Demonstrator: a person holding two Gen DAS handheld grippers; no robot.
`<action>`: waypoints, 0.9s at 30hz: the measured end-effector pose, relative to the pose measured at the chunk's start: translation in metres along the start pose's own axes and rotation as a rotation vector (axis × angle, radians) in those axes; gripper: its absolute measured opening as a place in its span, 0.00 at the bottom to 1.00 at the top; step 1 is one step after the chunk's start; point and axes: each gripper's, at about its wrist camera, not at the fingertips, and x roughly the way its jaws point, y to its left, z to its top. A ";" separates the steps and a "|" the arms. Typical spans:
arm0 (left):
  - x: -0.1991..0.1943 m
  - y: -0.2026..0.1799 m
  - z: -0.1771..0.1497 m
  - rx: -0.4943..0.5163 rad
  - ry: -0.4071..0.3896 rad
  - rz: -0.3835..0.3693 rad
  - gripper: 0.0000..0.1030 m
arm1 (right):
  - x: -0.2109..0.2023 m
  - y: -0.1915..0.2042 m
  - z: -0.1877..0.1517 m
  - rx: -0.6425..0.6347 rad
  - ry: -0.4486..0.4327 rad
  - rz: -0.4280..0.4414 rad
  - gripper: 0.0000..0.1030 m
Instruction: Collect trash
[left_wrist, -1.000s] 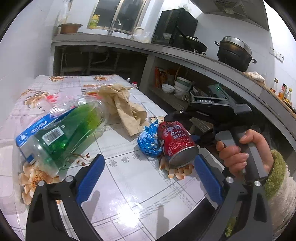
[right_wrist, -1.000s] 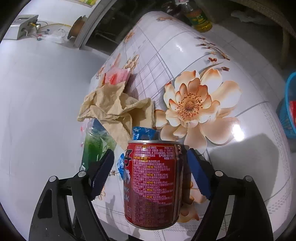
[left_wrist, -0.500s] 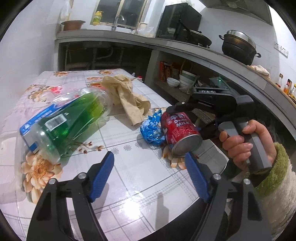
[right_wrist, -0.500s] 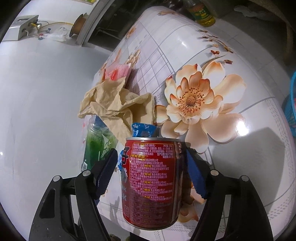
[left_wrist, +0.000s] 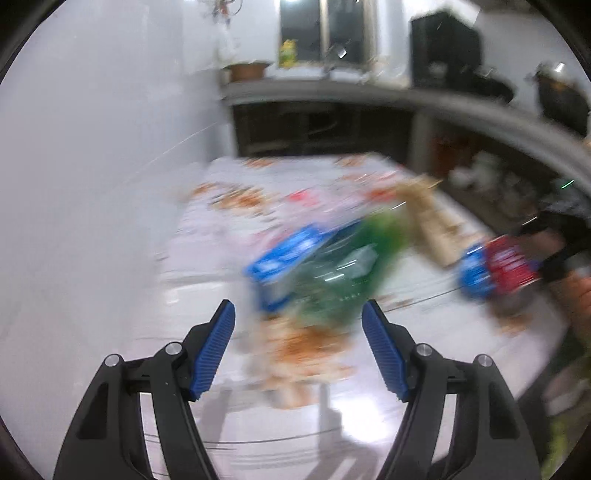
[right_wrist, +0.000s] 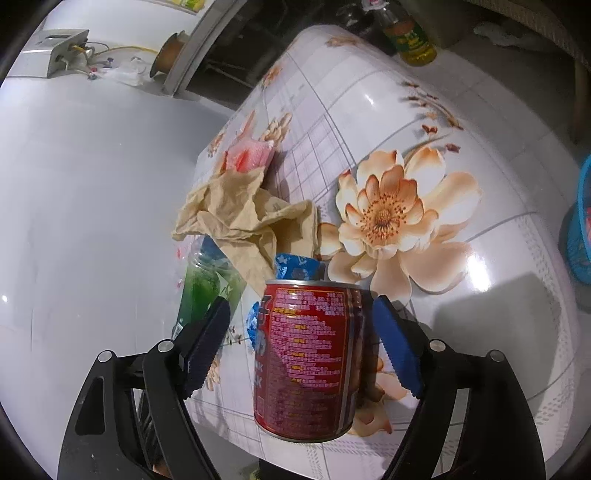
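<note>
A red drink can (right_wrist: 306, 354) lies lengthwise between the jaws of my right gripper (right_wrist: 303, 302) at the table's near edge. The jaws are opening: a gap shows beside the left pad (right_wrist: 207, 343), and the right pad sits close to the can. I cannot tell whether the can rests on the table. Behind it are a blue wrapper (right_wrist: 295, 264), crumpled brown paper (right_wrist: 240, 218) and a green bottle in a clear bag (right_wrist: 201, 291). In the blurred left wrist view my left gripper (left_wrist: 299, 308) is open and closing, empty, with the bottle (left_wrist: 332, 273) just beyond its tips.
The flowered table (right_wrist: 498, 295) stands against a white wall on its left. A pink packet (right_wrist: 251, 155) lies behind the paper. A blue basket (right_wrist: 580, 236) stands on the floor to the right, and an oil bottle (right_wrist: 410, 40) past the far end. A hand (left_wrist: 580, 295) holds the right gripper.
The left gripper swung left across the table, its jaws narrowed, and the green bottle now lies straight ahead of it. The right jaws narrowed a little, then spread; the can stayed where it was.
</note>
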 end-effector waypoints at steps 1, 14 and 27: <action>0.006 0.003 -0.002 0.018 0.021 0.029 0.65 | -0.002 0.002 0.000 -0.009 -0.006 -0.005 0.75; 0.041 0.008 -0.020 0.123 0.137 0.138 0.30 | -0.002 0.065 0.029 -0.214 -0.022 -0.076 0.76; 0.019 0.011 -0.021 0.147 0.039 0.197 0.11 | 0.074 0.094 0.069 -0.280 0.107 -0.203 0.84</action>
